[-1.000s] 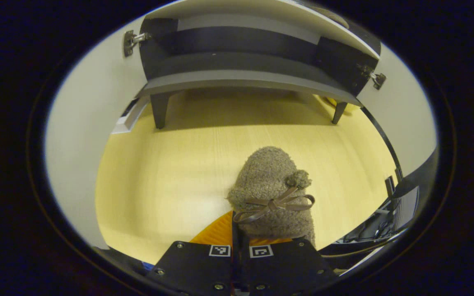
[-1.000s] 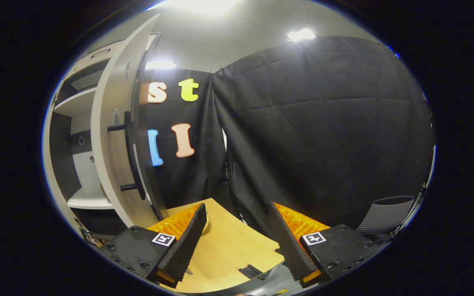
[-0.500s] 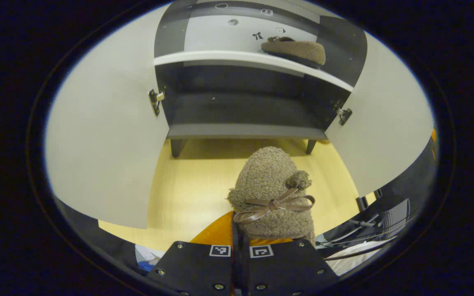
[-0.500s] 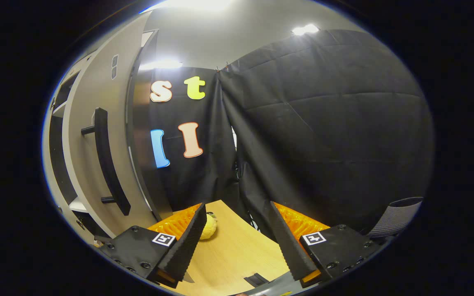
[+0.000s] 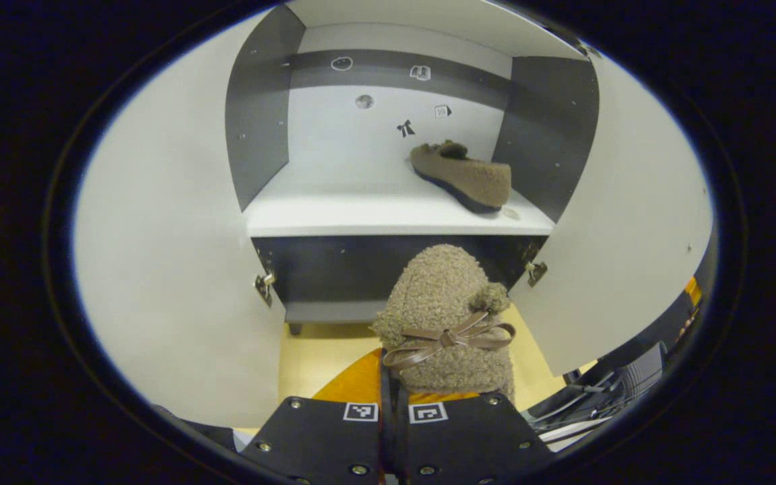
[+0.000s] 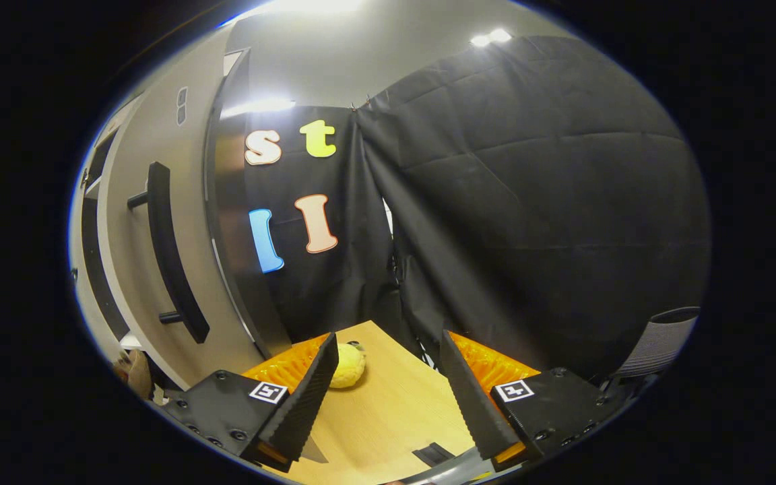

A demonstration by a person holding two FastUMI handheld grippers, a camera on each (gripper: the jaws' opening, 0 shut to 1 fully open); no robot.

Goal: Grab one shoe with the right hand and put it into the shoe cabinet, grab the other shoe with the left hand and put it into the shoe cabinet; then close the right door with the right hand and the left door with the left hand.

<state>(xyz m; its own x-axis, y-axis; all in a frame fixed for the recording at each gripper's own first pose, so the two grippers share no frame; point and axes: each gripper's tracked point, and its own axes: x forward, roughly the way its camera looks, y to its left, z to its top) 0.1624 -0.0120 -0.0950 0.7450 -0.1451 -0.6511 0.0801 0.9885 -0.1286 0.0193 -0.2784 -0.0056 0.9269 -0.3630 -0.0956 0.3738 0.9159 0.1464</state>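
Note:
In the left gripper view my left gripper (image 5: 393,397) is shut on a fuzzy brown slipper (image 5: 443,310) with a brown bow, held up in front of the open shoe cabinet (image 5: 260,128). The second brown slipper (image 5: 461,176) lies on the cabinet's white shelf (image 5: 361,209), toward the right. Both white doors stand open, the left door (image 5: 166,256) and the right door (image 5: 630,229). In the right gripper view my right gripper (image 6: 388,397) is open and holds nothing, off to the side of the right door (image 6: 179,222) with its black bar handle (image 6: 166,249).
A small yellow object (image 6: 347,364) lies on the light wood floor (image 6: 388,417) just past my right gripper's left finger. Black cloth walls the booth. A grey ribbed object (image 6: 657,337) sits at the right edge. The cabinet's dark lower compartment (image 5: 361,269) lies under the shelf.
My left gripper has risen with the slipper, bringing the upper shelf and the other slipper into view. The right gripper has swung slightly, showing more of the door's outer face.

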